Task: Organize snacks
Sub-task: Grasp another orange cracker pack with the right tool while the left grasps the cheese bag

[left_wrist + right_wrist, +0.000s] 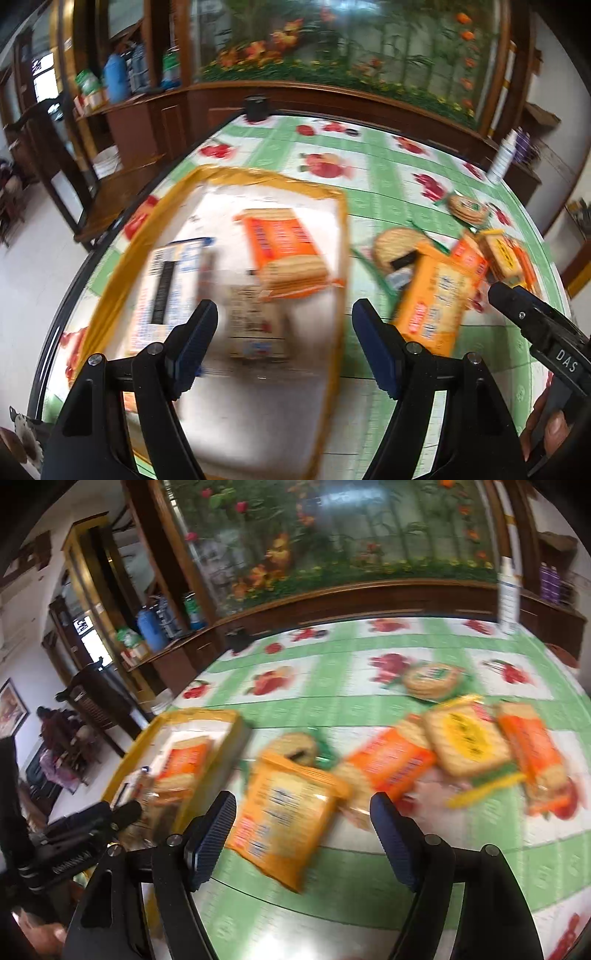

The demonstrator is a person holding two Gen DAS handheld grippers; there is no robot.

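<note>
Left gripper (284, 325) is hovering over the yellow-rimmed tray (341, 258), jaws spread wide, gripping nothing. Inside the tray an orange cracker pack (286, 251) is lying near the far right side, with a white barcode-labelled box (166, 288) at the left; frame is blurry, other tray contents unclear. Right gripper (303, 827) is hanging wide open too, holding nothing, low over the green fruit-print tablecloth (332, 675). Between and beyond its fingers a yellow-orange snack pack (288, 812) is lying flat on the cloth, just right of the tray (236, 738). Further right, more snacks are sitting clustered: an orange cracker pack (391, 764), a yellow-label biscuit pack (467, 738), another orange pack (532, 753), and a round biscuit pack (430, 679) farther back. White bottle (509, 590) is standing at the far right edge.
</note>
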